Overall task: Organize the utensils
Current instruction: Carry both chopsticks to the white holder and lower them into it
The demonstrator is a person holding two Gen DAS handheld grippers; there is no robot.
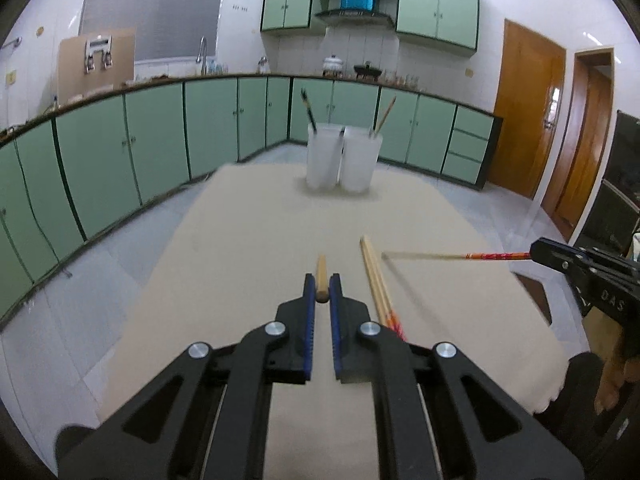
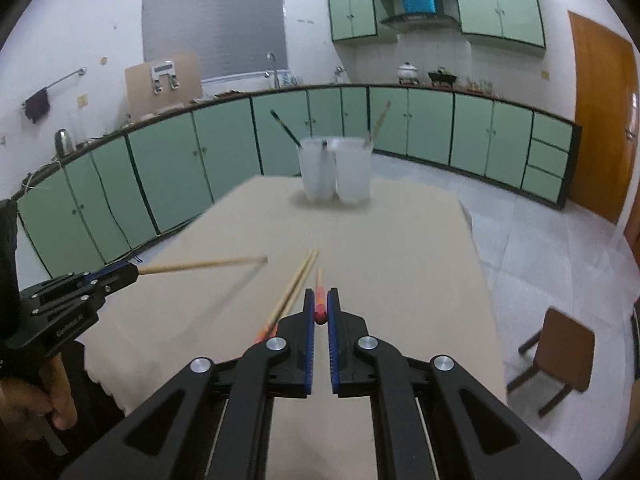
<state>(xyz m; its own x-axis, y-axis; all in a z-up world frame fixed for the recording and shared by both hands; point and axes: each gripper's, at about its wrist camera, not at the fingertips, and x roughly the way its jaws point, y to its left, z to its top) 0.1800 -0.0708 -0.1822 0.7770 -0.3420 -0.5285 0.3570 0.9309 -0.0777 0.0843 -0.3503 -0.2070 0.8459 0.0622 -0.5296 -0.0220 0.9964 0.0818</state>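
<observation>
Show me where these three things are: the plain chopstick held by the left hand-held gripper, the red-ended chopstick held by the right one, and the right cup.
plain chopstick (image 2: 200,266), right wrist view, mid-shaft.
red-ended chopstick (image 1: 496,256), left wrist view, red patterned part.
right cup (image 1: 360,160), left wrist view, front wall.

The left black two-finger gripper (image 1: 322,288) points slightly downward – jaws nearly closed. The right black gripper (image 2: 320,304) matches it – a bare hand (image 2: 36,404) grips the left handle.

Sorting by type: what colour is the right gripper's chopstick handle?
Red-orange patterned, clearest in the left wrist view.
</observation>
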